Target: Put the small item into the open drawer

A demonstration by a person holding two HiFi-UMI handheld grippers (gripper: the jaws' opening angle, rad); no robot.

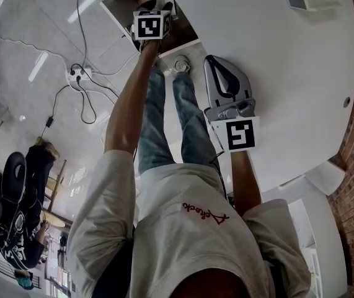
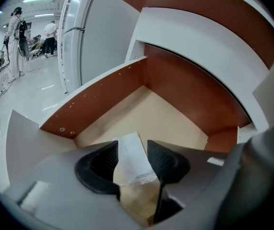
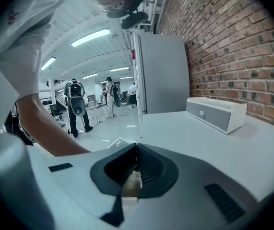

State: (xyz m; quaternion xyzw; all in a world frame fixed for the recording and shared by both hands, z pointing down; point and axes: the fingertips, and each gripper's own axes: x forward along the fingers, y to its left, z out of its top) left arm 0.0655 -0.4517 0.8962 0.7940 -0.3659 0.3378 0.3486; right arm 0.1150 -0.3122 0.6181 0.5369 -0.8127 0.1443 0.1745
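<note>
1. Release step: left gripper (image 2: 133, 146) reaches into the open drawer (image 2: 103, 97), jaws wide apart, with the white packet (image 2: 136, 169) loose between them over the drawer floor.
2. Next, I'd judge, it must lift clear without snagging the packet.
3. Outside the drawer, the right gripper (image 3: 136, 152) idles, jaws closed.

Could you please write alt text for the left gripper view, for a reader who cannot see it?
The left tongs stand open over an open drawer, with a small white packet between their tips. The drawer has red-brown walls and a beige floor; people stand far off at upper left.
</note>
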